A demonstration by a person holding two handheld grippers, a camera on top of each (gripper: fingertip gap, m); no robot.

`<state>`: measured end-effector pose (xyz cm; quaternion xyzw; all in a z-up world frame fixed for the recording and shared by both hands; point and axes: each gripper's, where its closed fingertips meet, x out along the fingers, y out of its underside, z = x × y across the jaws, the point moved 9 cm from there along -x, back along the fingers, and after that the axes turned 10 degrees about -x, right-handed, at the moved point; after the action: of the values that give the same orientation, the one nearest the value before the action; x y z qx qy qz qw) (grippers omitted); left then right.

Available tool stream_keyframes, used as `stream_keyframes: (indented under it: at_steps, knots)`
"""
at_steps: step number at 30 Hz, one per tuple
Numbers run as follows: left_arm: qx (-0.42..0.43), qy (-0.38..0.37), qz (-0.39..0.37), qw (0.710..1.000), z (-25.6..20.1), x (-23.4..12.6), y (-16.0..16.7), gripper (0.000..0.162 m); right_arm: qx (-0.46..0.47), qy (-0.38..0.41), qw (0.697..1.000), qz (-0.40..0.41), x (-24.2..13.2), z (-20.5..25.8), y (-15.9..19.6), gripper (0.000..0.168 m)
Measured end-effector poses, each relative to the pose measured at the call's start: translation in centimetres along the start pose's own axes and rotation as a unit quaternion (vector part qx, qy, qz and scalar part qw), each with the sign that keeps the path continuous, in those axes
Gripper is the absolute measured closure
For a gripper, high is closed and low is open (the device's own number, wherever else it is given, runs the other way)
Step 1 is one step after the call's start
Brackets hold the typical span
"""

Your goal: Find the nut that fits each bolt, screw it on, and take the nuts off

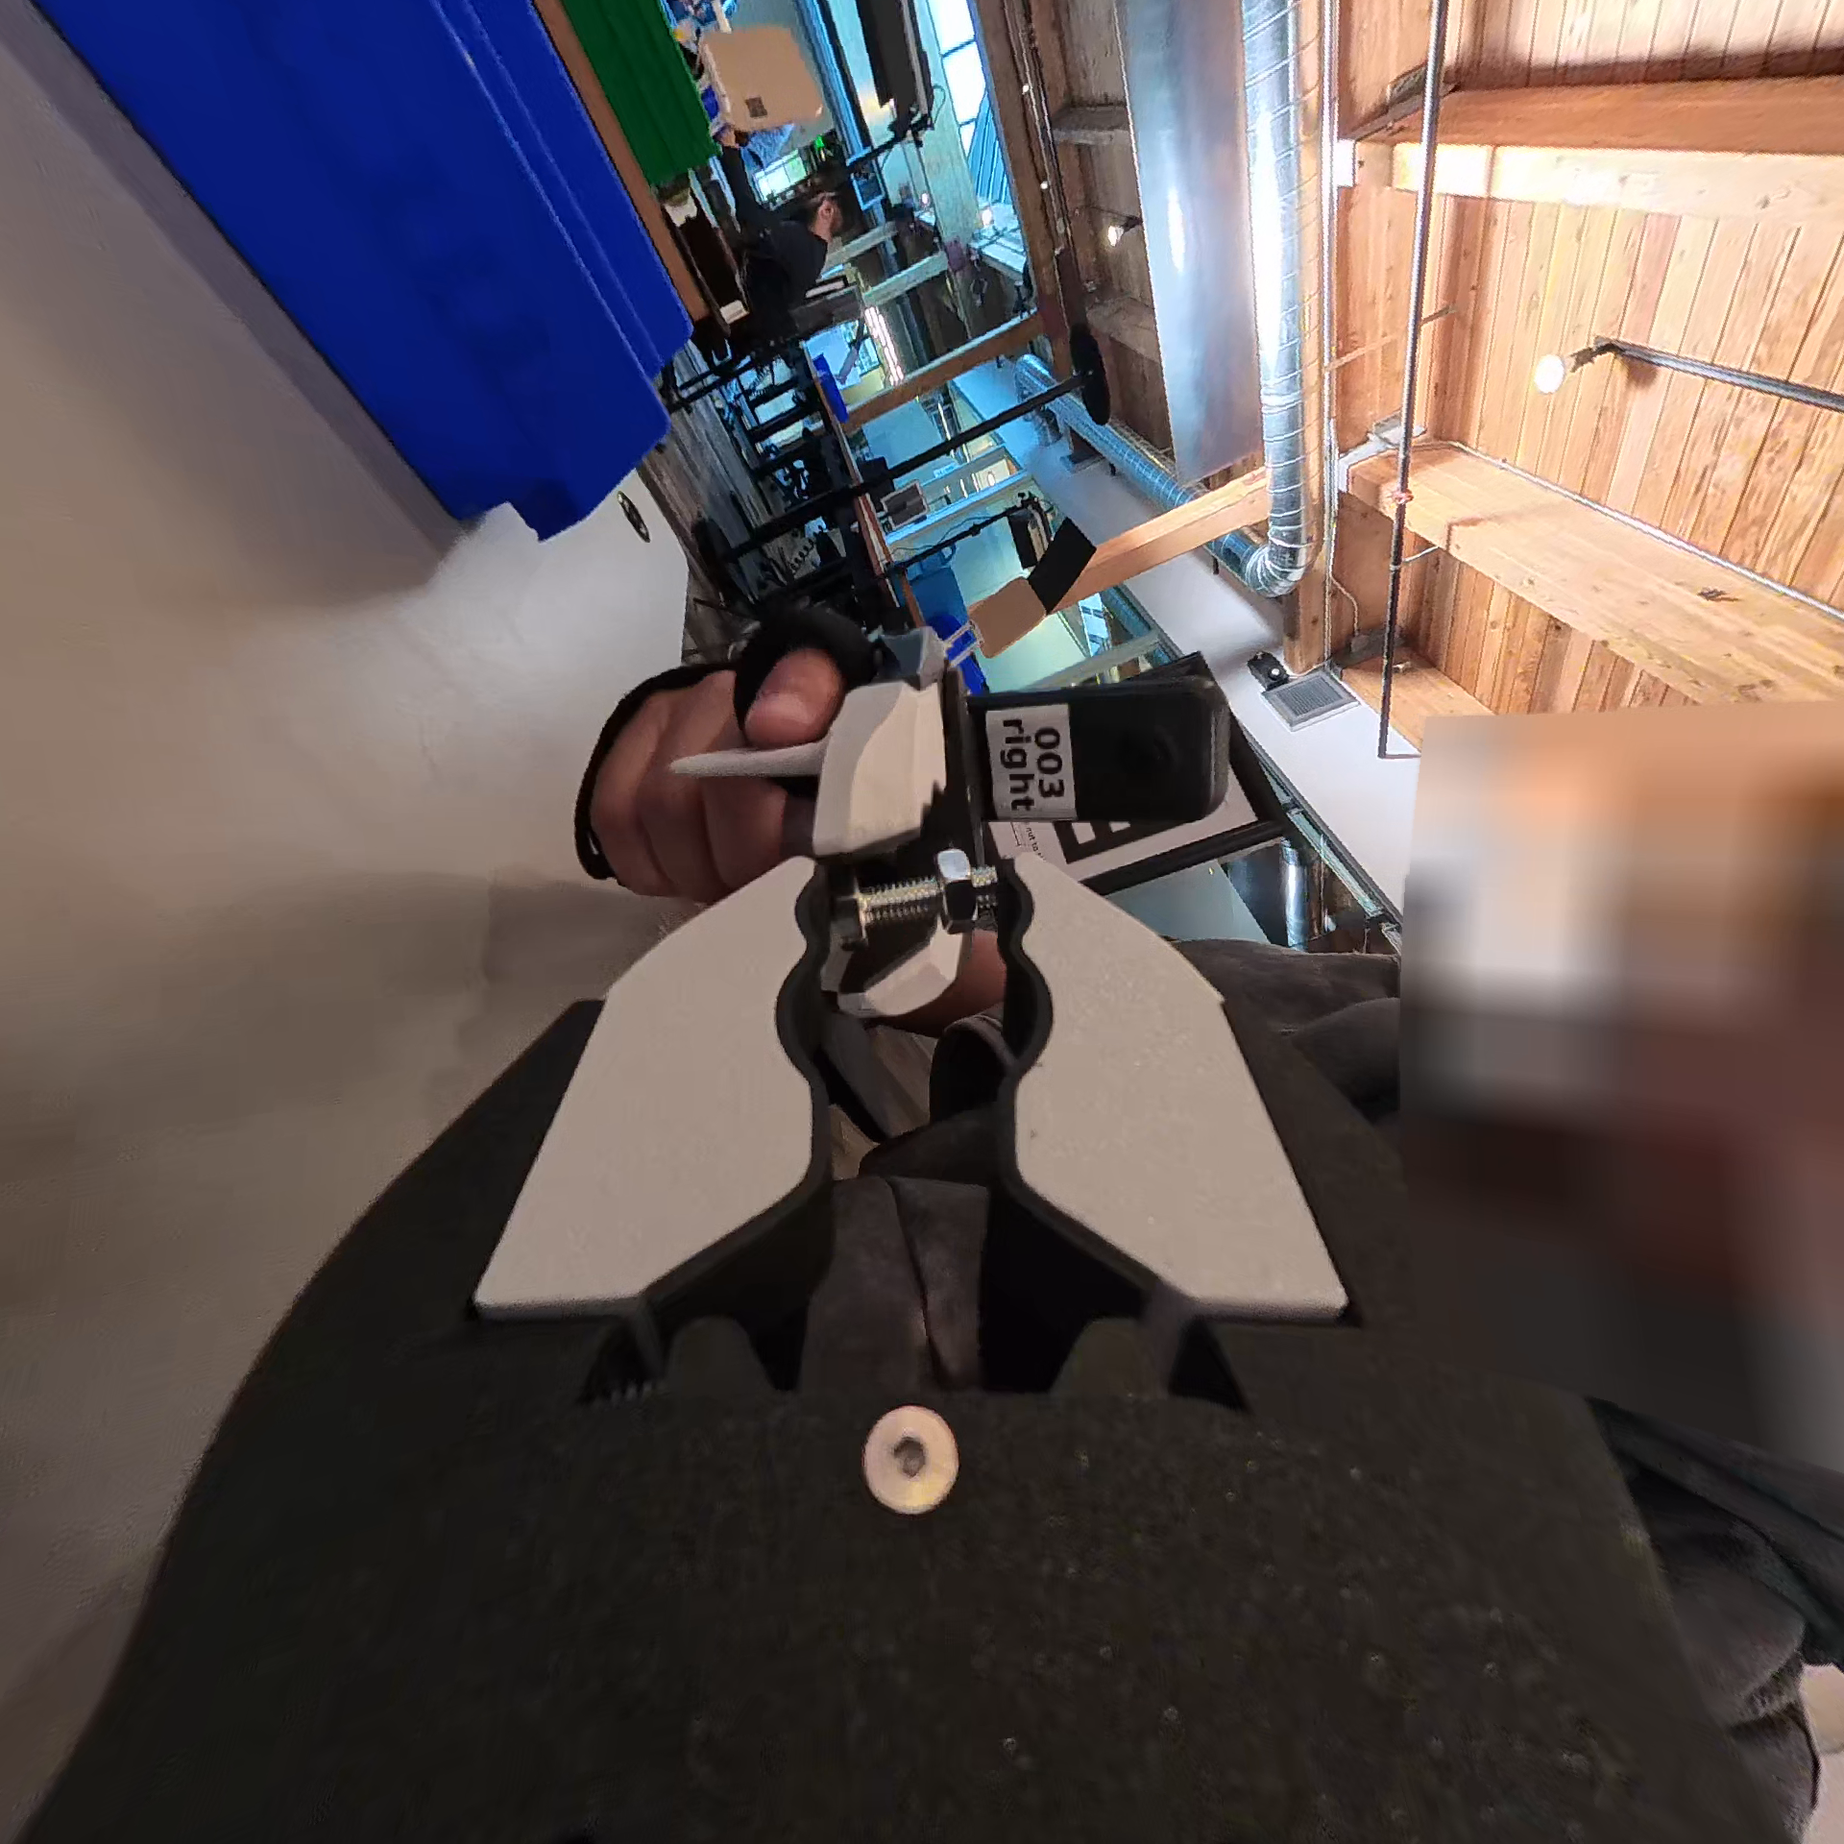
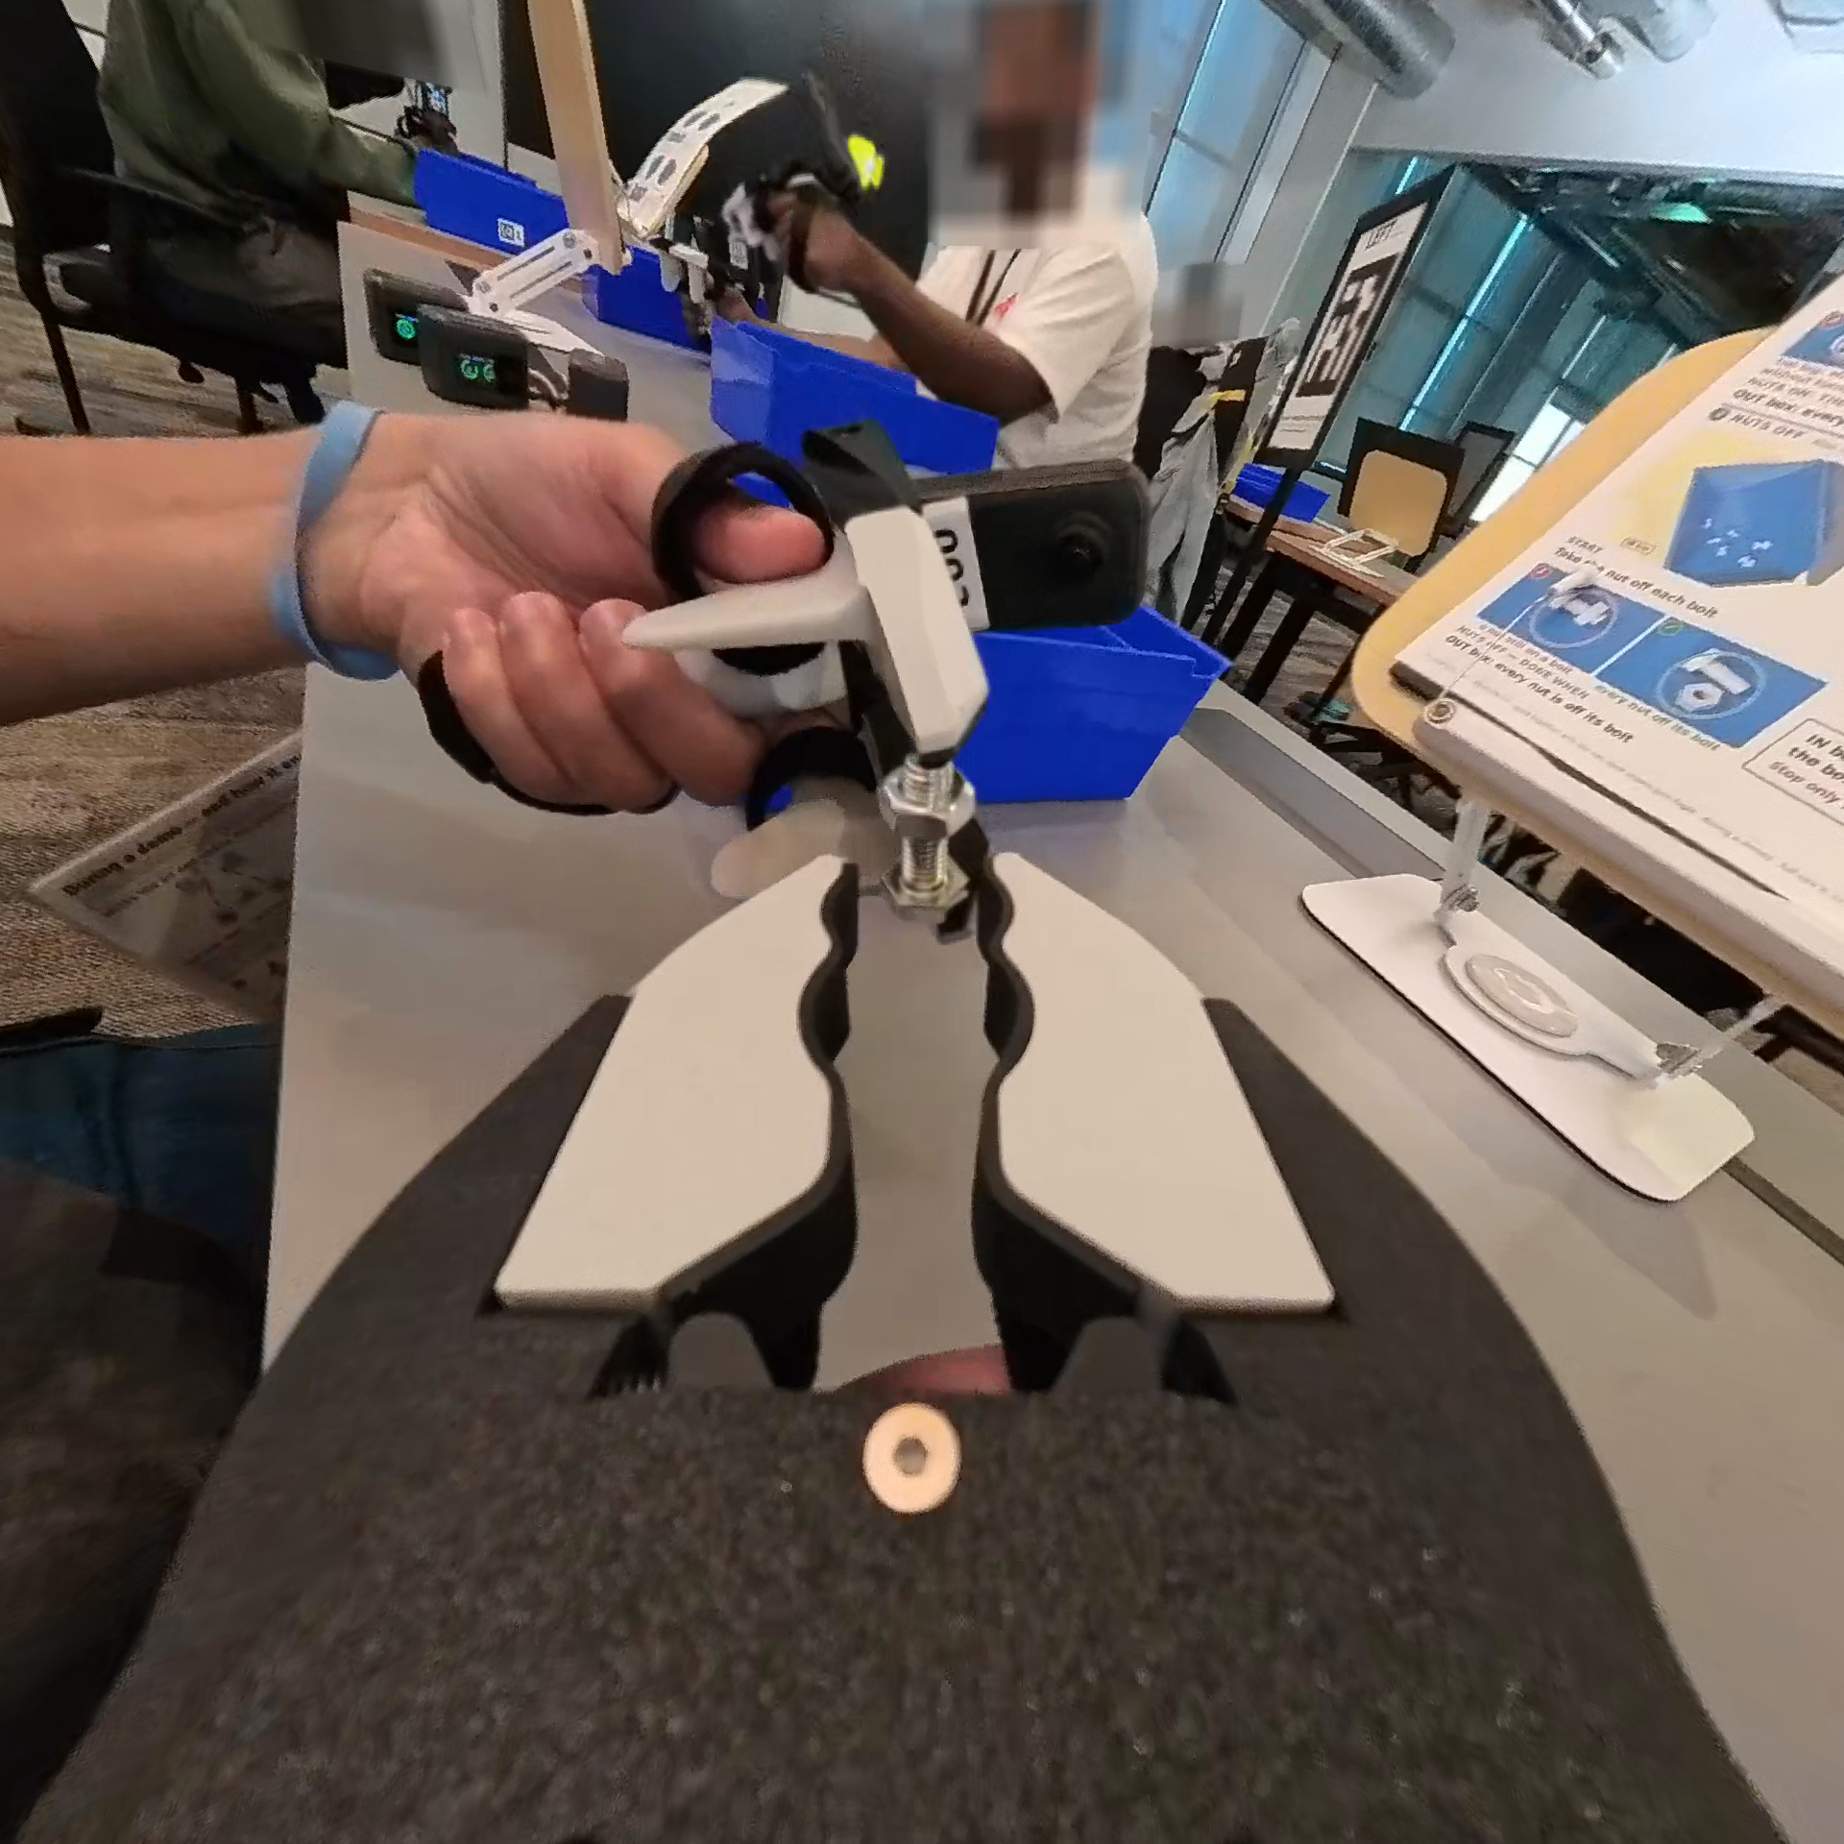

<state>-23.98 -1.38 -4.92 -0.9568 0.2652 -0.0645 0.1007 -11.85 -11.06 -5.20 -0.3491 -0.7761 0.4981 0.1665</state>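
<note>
At far left in the left wrist view we see stacked blue bins (image 1: 449,249) on the pale table (image 1: 249,798). Next comes a hand (image 1: 689,798) working the other tool. It hides much of what lies behind the bolt (image 1: 893,908).

The bolt lies lengthwise between the tips of the left gripper (image 1: 908,908). Its head is at the left tip, and the nut (image 1: 956,893) sits near the threaded end at the right tip. The jaws are parted only by about the bolt's length, and we cannot tell whether they press on it. To the right are a dark garment (image 1: 1247,1048), a metal duct (image 1: 1287,299) and a plank ceiling (image 1: 1597,299).

In the right wrist view we meet first the hand (image 2: 499,599) with a blue wristband (image 2: 319,539), which holds the left tool and blocks the table's far left. The bolt stands upright here, nut on top. The right gripper (image 2: 918,893) is nearly closed, its tips around the bolt's head. Behind is a blue bin (image 2: 1078,718). Farther back a person in a white shirt (image 2: 1048,329) works at another table. At right, an instruction sheet (image 2: 1646,649) tilts on a stand with a white base (image 2: 1497,998).

Only this view shows the grey tabletop (image 2: 1247,898) under the work. Only the other shows the ceiling.
</note>
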Motion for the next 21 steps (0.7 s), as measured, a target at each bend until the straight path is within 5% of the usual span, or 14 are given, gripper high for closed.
stream_keyframes:
  at_steps: [6,13,21]
  knots:
    - [-0.005,0.003,-0.001,1.0,0.4,0.2,0.0,0.131,-0.008,0.003,1.0,0.007,-0.1,-0.2,0.4,0.152]
    - [0.043,-0.04,0.007,0.998,-0.5,-0.3,-0.2,0.116,0.119,-0.055,0.991,-0.021,-0.5,-1.9,1.0,0.152]
    - [0.266,-0.199,0.0,0.943,-2.8,-1.0,0.0,0.115,0.232,-0.13,0.964,-0.002,0.0,-2.6,1.5,0.152]
